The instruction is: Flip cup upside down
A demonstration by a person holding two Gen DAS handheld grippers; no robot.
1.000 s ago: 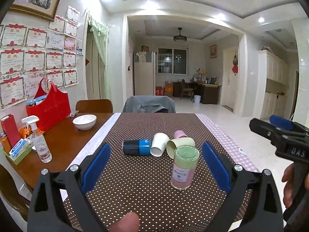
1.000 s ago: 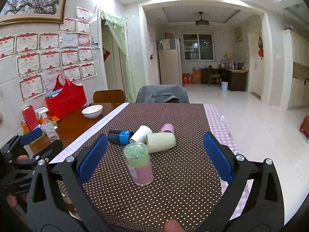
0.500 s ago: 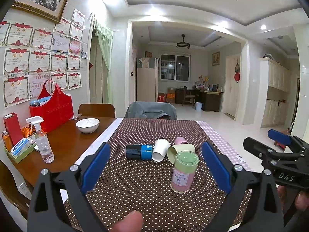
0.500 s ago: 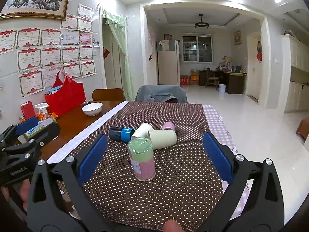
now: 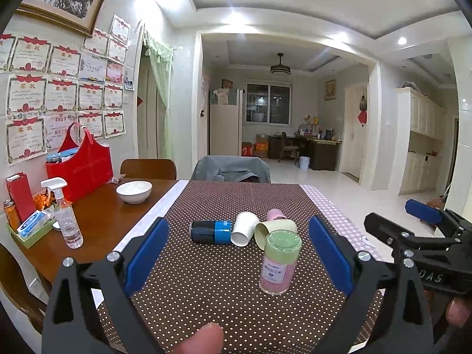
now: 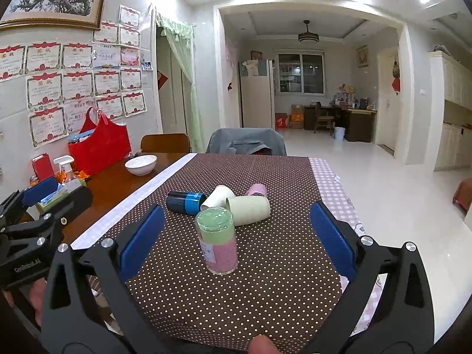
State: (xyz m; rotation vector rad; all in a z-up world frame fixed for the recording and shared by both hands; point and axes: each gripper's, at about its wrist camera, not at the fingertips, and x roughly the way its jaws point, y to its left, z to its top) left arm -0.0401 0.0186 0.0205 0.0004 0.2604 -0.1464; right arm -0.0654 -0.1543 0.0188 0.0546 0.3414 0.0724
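A clear cup with a green top half and pink bottom half stands on the brown dotted tablecloth; it also shows in the right wrist view. Behind it lie a black-and-blue cup, a white cup, a cream cup and a pink cup on their sides. My left gripper is open and empty, short of the standing cup. My right gripper is open and empty, with the standing cup between its fingers' line of sight.
On the bare wood at the left stand a white bowl, a spray bottle, a red bag and a tissue tray. Chairs stand at the far end. The table's right edge drops to the floor.
Both grippers have risen and tilted a little; the cups sit lower in both views. The right gripper has moved lower at the right edge of the left view. The cups have not moved.
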